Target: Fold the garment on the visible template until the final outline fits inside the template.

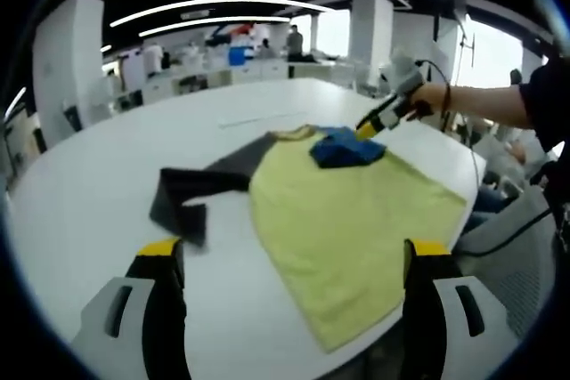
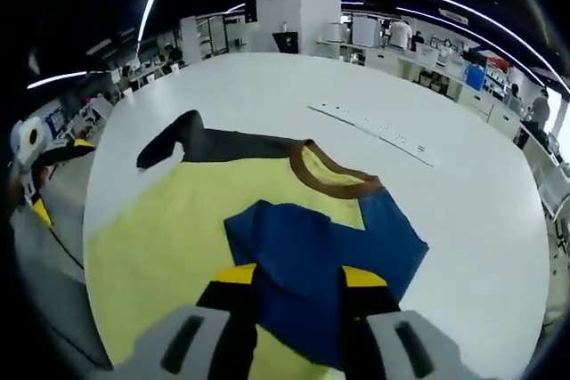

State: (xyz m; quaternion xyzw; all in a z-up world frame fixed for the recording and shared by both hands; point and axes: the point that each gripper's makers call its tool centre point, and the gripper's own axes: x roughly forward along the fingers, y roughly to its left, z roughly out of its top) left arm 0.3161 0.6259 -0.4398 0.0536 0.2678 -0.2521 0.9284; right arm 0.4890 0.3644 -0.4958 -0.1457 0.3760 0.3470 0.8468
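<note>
A yellow T-shirt [image 1: 347,220] lies flat on the white table [image 1: 107,157], with a brown collar [image 2: 329,177]. Its dark grey sleeve [image 1: 191,189] stretches out to one side. The blue sleeve [image 2: 312,255] is folded over onto the yellow body. My right gripper [image 2: 300,275] sits low over that sleeve, jaws narrow with blue cloth bunched between them. In the left gripper view a hand holds the right gripper [image 1: 363,131] with its tip at the blue sleeve [image 1: 346,149]. My left gripper [image 1: 294,251] hovers wide open above the shirt's near hem, holding nothing.
A thin marked line [image 2: 370,133] runs across the table beyond the collar. The table's curved edge [image 1: 463,220] passes close to the shirt's side. A person's arm [image 1: 499,100] reaches in, with chairs behind. Desks and people stand far off.
</note>
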